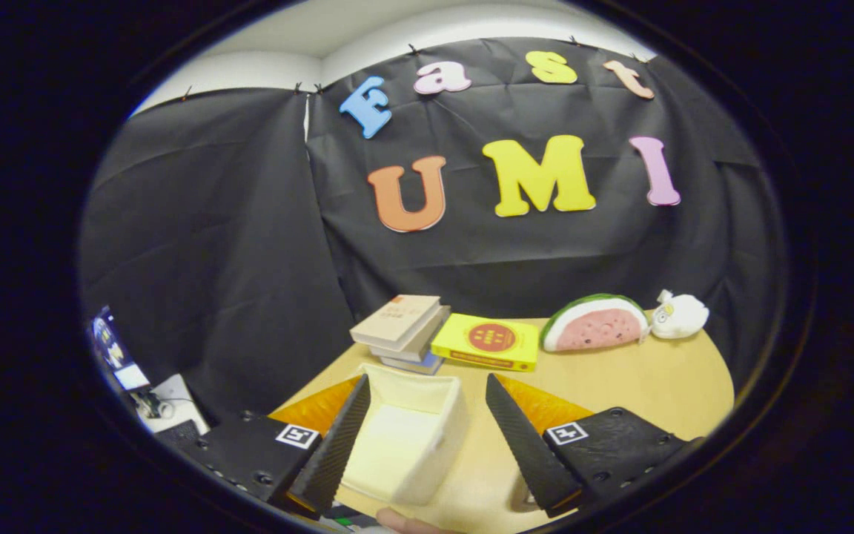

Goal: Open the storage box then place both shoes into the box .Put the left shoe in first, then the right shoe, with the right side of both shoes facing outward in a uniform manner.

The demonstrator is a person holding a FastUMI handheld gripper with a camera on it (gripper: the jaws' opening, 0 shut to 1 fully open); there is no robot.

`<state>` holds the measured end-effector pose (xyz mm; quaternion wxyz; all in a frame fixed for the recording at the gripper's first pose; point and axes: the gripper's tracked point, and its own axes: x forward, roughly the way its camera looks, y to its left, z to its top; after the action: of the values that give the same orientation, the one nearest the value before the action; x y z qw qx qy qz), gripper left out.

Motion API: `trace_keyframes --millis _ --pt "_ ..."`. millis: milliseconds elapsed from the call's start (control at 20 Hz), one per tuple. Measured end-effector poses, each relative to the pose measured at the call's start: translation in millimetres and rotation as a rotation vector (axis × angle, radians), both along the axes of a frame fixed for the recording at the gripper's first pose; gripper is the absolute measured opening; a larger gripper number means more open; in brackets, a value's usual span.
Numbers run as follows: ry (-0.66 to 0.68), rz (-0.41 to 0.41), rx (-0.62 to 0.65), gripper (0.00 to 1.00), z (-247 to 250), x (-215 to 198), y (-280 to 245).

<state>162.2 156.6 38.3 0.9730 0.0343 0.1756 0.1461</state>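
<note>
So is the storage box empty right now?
Empty as far as visible: the storage box between the open gripper fingers shows bare inner walls and floor, no shoe.

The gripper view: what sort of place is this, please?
Probably a staged recording booth, not a home: black cloth hangs as the wall behind a wooden table set with stacked books and a watermelon plush. The open hand-held gripper brackets a white box.

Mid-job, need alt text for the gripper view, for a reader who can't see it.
The gripper is open, fingers spread around an open cream plastic storage box on a light wooden table. Beyond it lie stacked books, a yellow book, a watermelon-slice plush and a white plush toy.
</note>
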Motion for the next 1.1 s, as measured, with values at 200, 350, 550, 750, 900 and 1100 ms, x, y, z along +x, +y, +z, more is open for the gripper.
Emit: trace_keyframes --millis 200,350,550,750,900,1100 --pt "0.072 -0.123 -0.127 0.95 -63 7 -62" --pt "0.147 -0.187 -0.215 0.96 -113 13 -104" --pt "0.330 -0.217 -0.209 0.94 -181 16 -143" --pt "0.516 -0.231 -0.189 0.88 -225 15 -171" --pt "0.599 -0.205 -0.164 0.66 -242 16 -174" --pt "0.659 -0.164 -0.147 0.45 -248 19 -164"
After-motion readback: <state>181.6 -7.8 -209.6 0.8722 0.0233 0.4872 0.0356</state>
